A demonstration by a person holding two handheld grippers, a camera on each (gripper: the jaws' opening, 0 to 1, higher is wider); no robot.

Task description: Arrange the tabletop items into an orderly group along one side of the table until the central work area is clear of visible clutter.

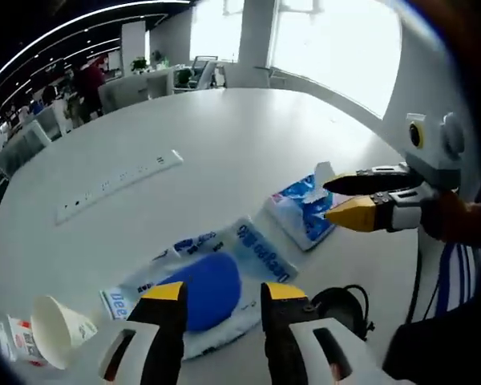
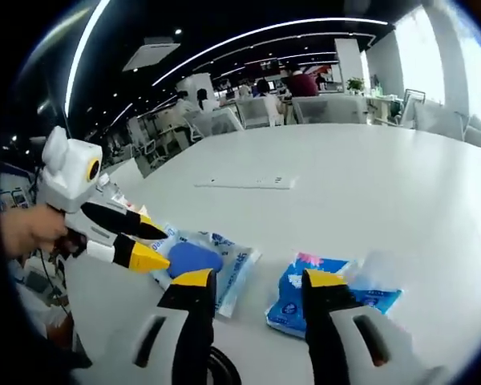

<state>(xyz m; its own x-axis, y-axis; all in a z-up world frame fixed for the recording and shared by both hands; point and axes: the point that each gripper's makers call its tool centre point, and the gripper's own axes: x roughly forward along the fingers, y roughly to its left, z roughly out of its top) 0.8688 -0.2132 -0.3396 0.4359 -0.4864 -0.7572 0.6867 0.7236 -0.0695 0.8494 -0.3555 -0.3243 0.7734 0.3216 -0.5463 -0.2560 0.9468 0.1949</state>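
1. Two yellow-tipped black fingers of the left gripper [image 1: 222,293] rise from the bottom of the left gripper view, set apart with nothing between them, just above a clear plastic pouch [image 1: 224,261] with blue lettering and a rounded blue object [image 1: 208,287] inside it, lying flat on the white worktop [image 1: 248,136].
2. Lower left in this view, a white paper cone cup [image 1: 58,329] lies on its side beside a small red-and-white packet [image 1: 20,337]; a long white power strip [image 1: 120,184] lies flat farther out, well apart from the pouch.
3. A blue-and-white soft tissue pack [image 1: 301,210] sits to the right of the pouch, and the right gripper [image 1: 330,200] reaches in from the right with its fingers slightly parted, the tips at the pack's edge; whether they touch it I cannot tell.
4. A black cable coil [image 1: 341,309] lies at the near edge.
5. Seen from the right gripper view, the right gripper [image 2: 260,281] has its fingers apart and empty, with the tissue pack [image 2: 321,293] between and just beyond them.
6. To its left lies the pouch [image 2: 224,261] with the blue object [image 2: 194,258]; the left gripper [image 2: 156,245], held by a hand [image 2: 28,228], points over it, fingers a little open.
7. Farther back lies the power strip [image 2: 244,183] on the smooth, glossy worktop [image 2: 369,176].
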